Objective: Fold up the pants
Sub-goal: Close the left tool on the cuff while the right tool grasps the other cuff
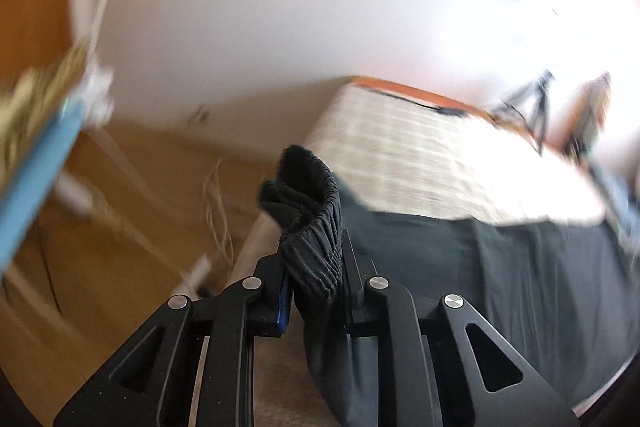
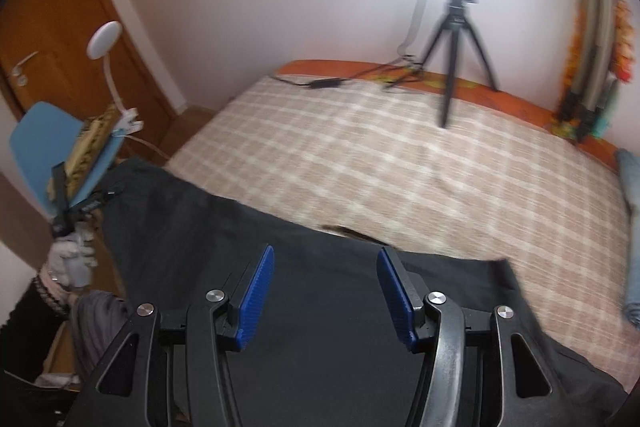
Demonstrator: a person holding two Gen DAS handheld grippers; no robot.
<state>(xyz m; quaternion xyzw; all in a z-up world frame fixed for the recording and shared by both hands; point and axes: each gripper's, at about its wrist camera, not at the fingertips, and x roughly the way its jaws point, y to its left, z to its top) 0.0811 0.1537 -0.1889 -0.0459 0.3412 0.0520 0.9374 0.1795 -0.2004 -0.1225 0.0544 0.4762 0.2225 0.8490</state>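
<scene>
Dark ribbed waistband of the pants is pinched in the left gripper, bunched upward. Right gripper hovers with blue pads apart, nothing between them. Pants stretch sideways across the checked bed.
</scene>
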